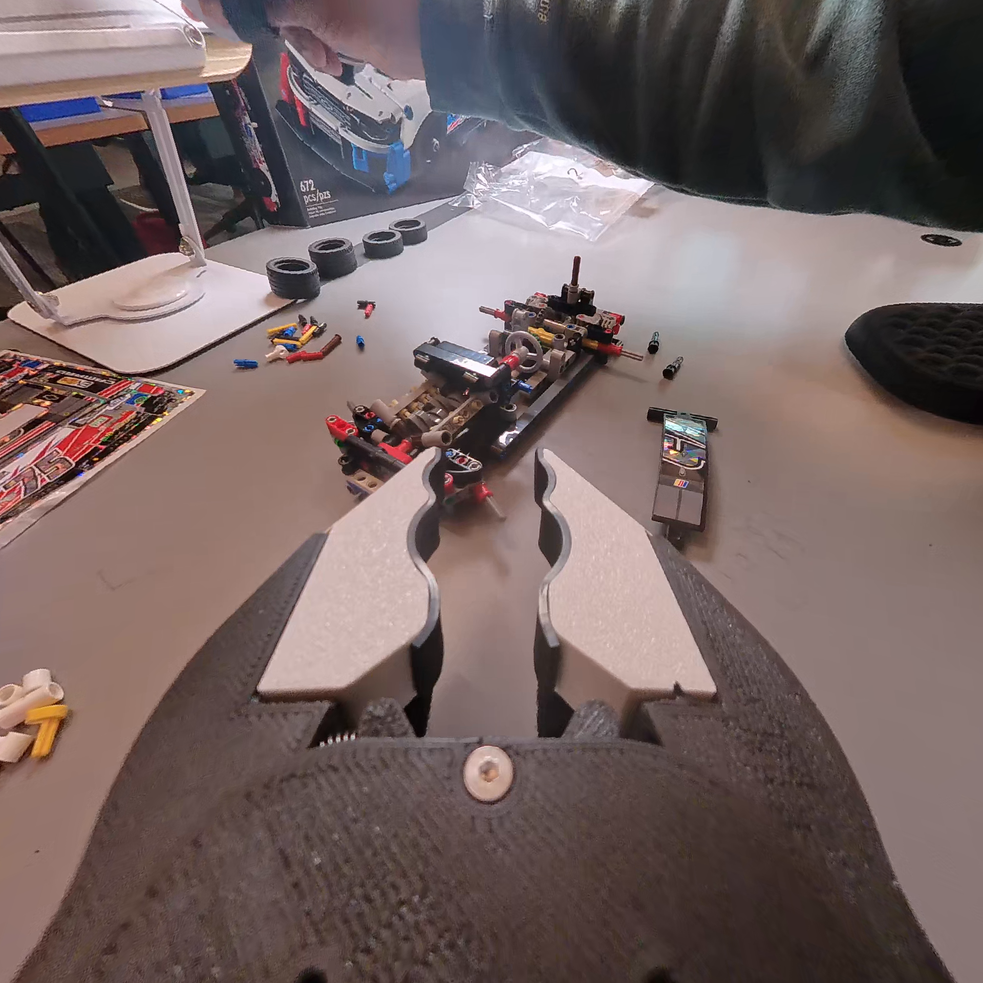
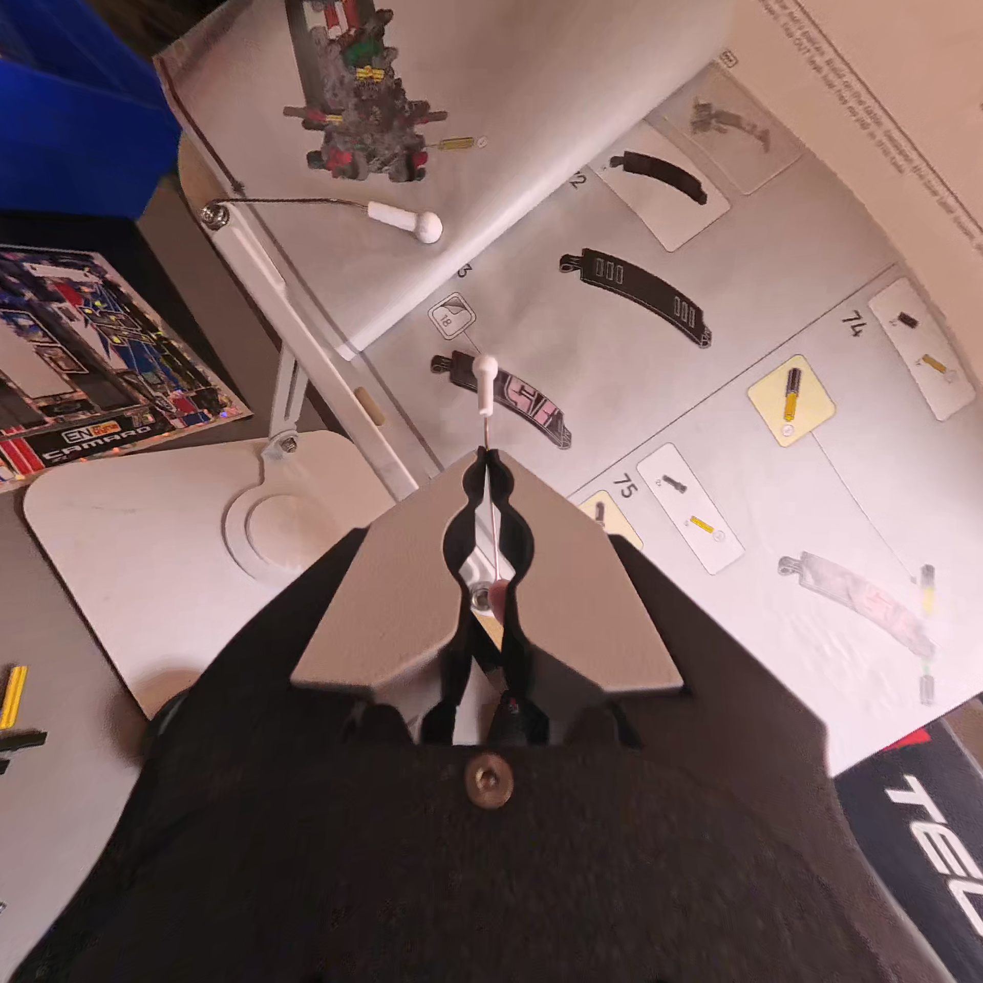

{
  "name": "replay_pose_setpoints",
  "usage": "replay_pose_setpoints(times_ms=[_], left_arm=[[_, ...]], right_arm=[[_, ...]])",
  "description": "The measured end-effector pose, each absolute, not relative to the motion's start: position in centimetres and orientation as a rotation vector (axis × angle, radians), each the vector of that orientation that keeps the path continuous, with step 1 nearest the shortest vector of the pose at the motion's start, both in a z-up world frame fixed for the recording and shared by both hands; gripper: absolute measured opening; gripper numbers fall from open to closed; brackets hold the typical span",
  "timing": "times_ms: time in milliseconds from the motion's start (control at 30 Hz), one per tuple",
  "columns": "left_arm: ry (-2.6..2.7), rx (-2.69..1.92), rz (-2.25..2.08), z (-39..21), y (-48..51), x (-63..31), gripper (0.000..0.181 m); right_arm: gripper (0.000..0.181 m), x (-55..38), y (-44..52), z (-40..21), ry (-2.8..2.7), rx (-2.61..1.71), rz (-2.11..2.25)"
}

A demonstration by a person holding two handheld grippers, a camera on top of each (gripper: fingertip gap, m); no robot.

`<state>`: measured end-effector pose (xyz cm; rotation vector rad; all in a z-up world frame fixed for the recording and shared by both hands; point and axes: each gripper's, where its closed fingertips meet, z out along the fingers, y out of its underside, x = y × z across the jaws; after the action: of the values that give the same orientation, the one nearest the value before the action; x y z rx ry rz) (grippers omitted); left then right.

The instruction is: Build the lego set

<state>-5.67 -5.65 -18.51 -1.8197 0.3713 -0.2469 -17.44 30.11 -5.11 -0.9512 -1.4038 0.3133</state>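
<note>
The half-built car frame (image 1: 473,388) lies on the grey table (image 1: 744,638) straight ahead of your left claw (image 1: 486,468), its near end just past the fingertips, a grey steering wheel (image 1: 524,353) near its middle and one dark rod (image 1: 576,271) standing upright at the far end; your left claw is spread wide with nothing between its fingers, the left fingertip (image 1: 425,478) crossing in front of the frame's near corner; to the right of the frame lies one long dark panel with a shiny sticker (image 1: 682,471), and beyond it two small black pins (image 1: 664,353); to the left a loose scatter of small pegs (image 1: 303,340) in yellow, blue, red, black and white, too many and too small to count surely; behind them four black tyres (image 1: 346,255) in a row, then the set's box (image 1: 361,133) and one clear plastic bag (image 1: 553,191); the sticker sheet (image 1: 74,415) sits at the left edge, and a few white and yellow pieces (image 1: 32,713) near your claw's left side; a dark sleeve (image 1: 718,90) reaches across the top

Your right claw (image 2: 487,457) is pressed closed at the tips on the thin wire of a page clip (image 2: 485,380) whose white knob rests on the open instruction booklet (image 2: 691,425); a second white-tipped clip (image 2: 409,221) holds the other page; both belong to the white stand (image 2: 159,532)
</note>
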Motion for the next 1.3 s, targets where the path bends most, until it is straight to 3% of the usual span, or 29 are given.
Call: replay_pose_setpoints(times_ms=[100, 233, 433, 733, 867, 1100, 1300], left_arm=[[0.372, -1.817, -0.242, -18.5, -5.7, -5.7, 0.031], [0.382, -1.815, -0.233, -18.5, -5.8, -5.6, 0.031], [0.398, -1.800, -0.210, -18.2, -5.8, -5.4, 0.034], [0.441, -1.816, -0.312, -18.5, -6.1, -3.7, 0.041], [0.487, -1.853, -0.445, -19.0, -6.6, -1.6, 0.056], [0.664, -1.974, -0.492, -21.4, -7.9, 1.6, 0.070], [0.779, -2.031, -0.401, -22.9, -8.3, 2.8, 0.060]], right_arm=[[0.000, -17.1, 30.1, -4.9, -1.375, -0.961, 0.320], [0.027, -14.2, 27.7, -2.7, -1.264, -0.956, 0.469], [0.030, -4.4, 21.1, -2.0, -1.119, -0.994, 0.732], [0.019, 6.5, 4.5, -14.1, -1.525, -1.293, 1.015], [0.033, 8.9, -1.1, -19.8, -1.773, -1.429, 0.960], [0.038, 8.4, -3.9, -21.9, -1.916, -1.355, 0.887], [0.036, 7.3, -4.2, -23.1, -2.005, -1.254, 0.720]])
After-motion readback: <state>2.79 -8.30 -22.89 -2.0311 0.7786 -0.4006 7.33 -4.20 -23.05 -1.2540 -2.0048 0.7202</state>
